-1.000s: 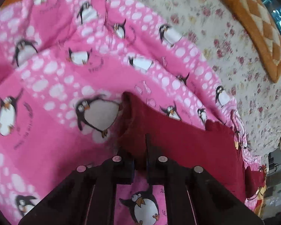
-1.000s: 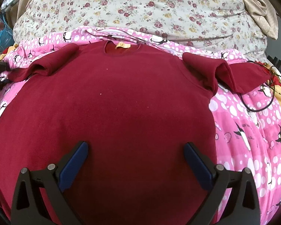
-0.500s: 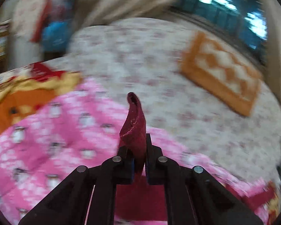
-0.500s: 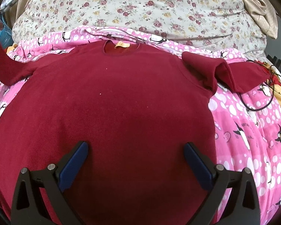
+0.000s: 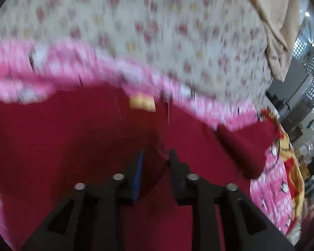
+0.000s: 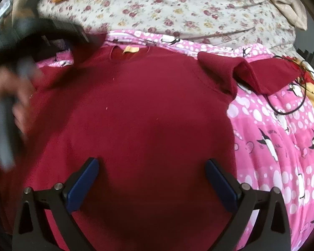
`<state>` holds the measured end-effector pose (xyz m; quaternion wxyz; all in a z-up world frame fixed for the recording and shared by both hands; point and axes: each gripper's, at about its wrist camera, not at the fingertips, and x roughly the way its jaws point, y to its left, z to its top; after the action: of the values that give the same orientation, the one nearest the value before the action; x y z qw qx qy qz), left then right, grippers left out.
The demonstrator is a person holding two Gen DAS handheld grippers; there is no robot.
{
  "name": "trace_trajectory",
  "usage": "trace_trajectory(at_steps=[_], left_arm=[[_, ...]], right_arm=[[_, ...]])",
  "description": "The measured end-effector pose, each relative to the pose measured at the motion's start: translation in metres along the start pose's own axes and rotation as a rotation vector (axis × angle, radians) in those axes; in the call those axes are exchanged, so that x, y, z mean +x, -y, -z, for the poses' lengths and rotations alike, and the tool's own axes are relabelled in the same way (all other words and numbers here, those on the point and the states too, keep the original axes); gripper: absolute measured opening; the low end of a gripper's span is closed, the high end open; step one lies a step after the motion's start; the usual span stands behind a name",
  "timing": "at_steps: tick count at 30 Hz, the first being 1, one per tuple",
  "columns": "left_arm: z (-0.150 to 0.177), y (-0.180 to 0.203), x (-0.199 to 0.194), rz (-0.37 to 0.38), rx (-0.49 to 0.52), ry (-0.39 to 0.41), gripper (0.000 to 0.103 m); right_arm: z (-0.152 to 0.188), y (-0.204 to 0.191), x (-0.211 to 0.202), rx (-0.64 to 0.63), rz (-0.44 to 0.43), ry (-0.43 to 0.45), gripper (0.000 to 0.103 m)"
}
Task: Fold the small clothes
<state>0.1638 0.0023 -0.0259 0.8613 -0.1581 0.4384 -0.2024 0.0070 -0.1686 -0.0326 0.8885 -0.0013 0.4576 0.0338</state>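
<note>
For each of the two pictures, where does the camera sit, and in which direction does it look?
Left wrist view: sits on the left gripper, looks down and forward over the maroon shirt to its yellow neck label and the floral sheet; blurred. The jaws are opening, with cloth between them.
Right wrist view: sits on the right gripper, jaws wide open, above the shirt's lower part; a blurred hand with the other gripper shows at left.
Shared: the shirt, the label, the folded right sleeve, the pink penguin blanket.
</note>
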Motion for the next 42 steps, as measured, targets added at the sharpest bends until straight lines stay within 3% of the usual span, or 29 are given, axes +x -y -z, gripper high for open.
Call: trace_trajectory(at_steps=[2,4,8,10,12,14,17,19,23,24,25,26,28,33,38,41,42], left_arm=[[0.009,0.002,-0.003,0.024,0.015,-0.049,0.018],[0.009,0.007,-0.023,0.031,0.036,-0.035,0.019],[-0.005,-0.003,-0.076,0.038,-0.010,0.095,0.023],[-0.010,-0.014,-0.096,-0.028,-0.041,0.198,0.025],[-0.010,-0.034,-0.114,-0.118,-0.080,0.302,0.027],[-0.009,-0.051,-0.123,-0.222,-0.124,0.355,0.027],[-0.009,-0.067,-0.130,-0.254,-0.179,0.389,0.027],[-0.011,-0.068,-0.132,-0.245,-0.194,0.420,0.027],[-0.015,-0.073,-0.138,-0.247,-0.206,0.446,0.027],[-0.015,-0.079,-0.140,-0.247,-0.225,0.445,0.027],[-0.015,-0.086,-0.145,-0.251,-0.247,0.450,0.027],[-0.016,-0.093,-0.146,-0.255,-0.267,0.456,0.027],[-0.014,-0.109,-0.153,-0.263,-0.328,0.474,0.027],[-0.007,-0.134,-0.152,-0.271,-0.438,0.453,0.027],[-0.010,-0.126,-0.133,-0.278,-0.390,0.392,0.027],[-0.014,-0.113,-0.117,-0.302,-0.321,0.341,0.028],[-0.015,-0.109,-0.110,-0.314,-0.295,0.314,0.033]], right_arm=[[-0.004,0.005,-0.007,0.022,0.000,0.038,0.102],[-0.012,0.013,-0.019,0.042,0.013,0.107,0.102],[-0.054,0.023,-0.013,0.046,-0.015,0.145,0.100],[-0.076,0.020,-0.003,0.050,-0.118,0.132,0.092],[-0.097,0.020,0.016,0.111,-0.330,0.094,0.083],[-0.112,0.018,0.047,0.208,-0.526,0.025,0.075],[-0.119,0.015,0.103,0.337,-0.607,-0.107,0.068],[-0.114,0.011,0.120,0.368,-0.637,-0.102,0.068],[-0.124,-0.011,0.124,0.267,-0.635,-0.065,0.062],[-0.127,-0.014,0.125,0.245,-0.628,-0.058,0.044],[-0.127,-0.013,0.125,0.236,-0.613,-0.061,0.014],[-0.130,-0.007,0.125,0.231,-0.608,-0.065,0.008],[-0.132,0.005,0.116,0.218,-0.565,-0.051,0.008],[-0.140,0.066,0.090,0.251,-0.348,-0.042,0.008],[-0.141,0.118,0.085,0.290,-0.230,-0.043,0.008],[-0.140,0.127,0.088,0.284,-0.160,-0.050,0.008],[-0.141,0.124,0.090,0.273,-0.139,-0.048,0.008]])
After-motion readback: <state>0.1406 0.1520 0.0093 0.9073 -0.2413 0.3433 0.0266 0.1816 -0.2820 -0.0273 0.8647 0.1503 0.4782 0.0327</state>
